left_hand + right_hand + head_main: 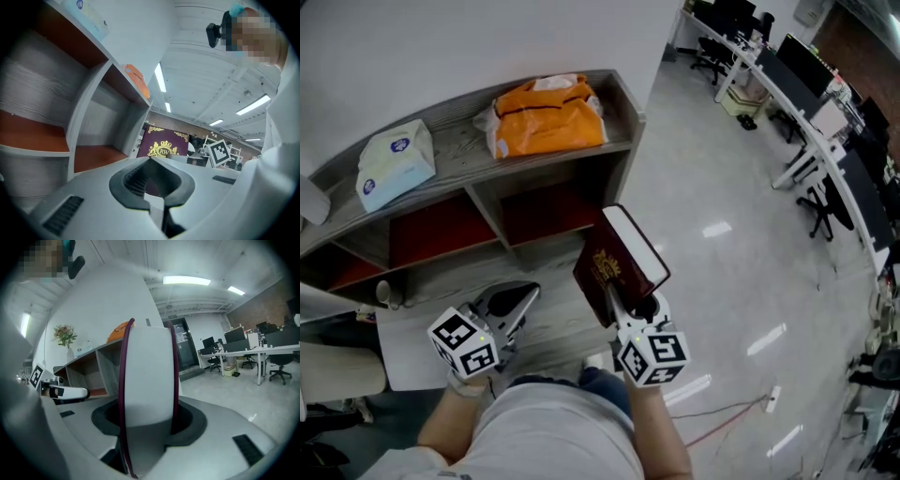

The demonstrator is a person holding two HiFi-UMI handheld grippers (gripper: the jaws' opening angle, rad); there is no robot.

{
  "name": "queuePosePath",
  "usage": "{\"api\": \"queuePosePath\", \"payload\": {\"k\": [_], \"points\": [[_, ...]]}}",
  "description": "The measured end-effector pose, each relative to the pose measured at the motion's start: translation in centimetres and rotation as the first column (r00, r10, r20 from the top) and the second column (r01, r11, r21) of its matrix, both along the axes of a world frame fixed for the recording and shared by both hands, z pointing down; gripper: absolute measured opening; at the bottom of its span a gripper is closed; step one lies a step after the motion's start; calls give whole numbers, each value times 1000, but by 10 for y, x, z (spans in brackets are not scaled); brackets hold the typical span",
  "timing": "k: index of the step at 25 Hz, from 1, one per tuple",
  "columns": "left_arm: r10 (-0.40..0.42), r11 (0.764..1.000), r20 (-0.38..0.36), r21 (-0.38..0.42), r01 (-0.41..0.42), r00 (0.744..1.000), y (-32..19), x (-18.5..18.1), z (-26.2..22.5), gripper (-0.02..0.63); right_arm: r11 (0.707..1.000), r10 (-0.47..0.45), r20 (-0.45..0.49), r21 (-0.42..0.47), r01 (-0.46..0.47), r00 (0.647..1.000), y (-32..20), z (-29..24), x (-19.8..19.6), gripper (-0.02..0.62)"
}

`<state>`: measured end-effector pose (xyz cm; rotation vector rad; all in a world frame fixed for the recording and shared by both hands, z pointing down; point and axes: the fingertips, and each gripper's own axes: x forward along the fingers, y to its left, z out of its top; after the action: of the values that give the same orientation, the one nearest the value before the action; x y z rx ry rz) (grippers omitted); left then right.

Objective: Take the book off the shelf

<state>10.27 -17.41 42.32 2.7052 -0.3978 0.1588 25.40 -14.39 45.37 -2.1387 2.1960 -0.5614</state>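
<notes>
A maroon book [614, 265] with a gold crest is held upright in front of the grey shelf [459, 127], clear of its red-lined compartments. My right gripper [627, 302] is shut on the book's lower edge. In the right gripper view the book's white pages [147, 371] fill the space between the jaws of that gripper [149, 419]. My left gripper [517, 298] hovers to the left of the book, below the shelf's lower compartments, shut with nothing in it. In the left gripper view its tips [150, 160] meet, and the book's cover [164, 145] shows beyond them.
An orange bag [548, 117] and a tissue pack [394, 161] lie on top of the shelf. Its compartments [89, 157] show nothing inside. Desks with monitors and chairs [806, 84] line the right side. A cable [722, 422] runs across the glossy floor.
</notes>
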Motion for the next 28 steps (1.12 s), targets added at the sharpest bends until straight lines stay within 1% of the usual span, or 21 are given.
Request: {"api": "queuePosePath", "payload": {"k": [8,14,18,28], "points": [[24,1000,5,-7,-24,1000,4,10,5,15,1000,7,9,-17,-7,1000,10,8,-1,221],[27,1000,5,-11,-27,1000,4,12,7,15,999,-1,-26,-38,0,1000,9,11,-2,219],[26,1000,9,-12,-26,1000,4,14,7,15,999,-1,-7,-37,1,1000,9,11,-1,219],[7,1000,16,-6,-7,1000,1,12,6,15,999,-14,-1,-28,14,1000,8,9,-4,219]]}}
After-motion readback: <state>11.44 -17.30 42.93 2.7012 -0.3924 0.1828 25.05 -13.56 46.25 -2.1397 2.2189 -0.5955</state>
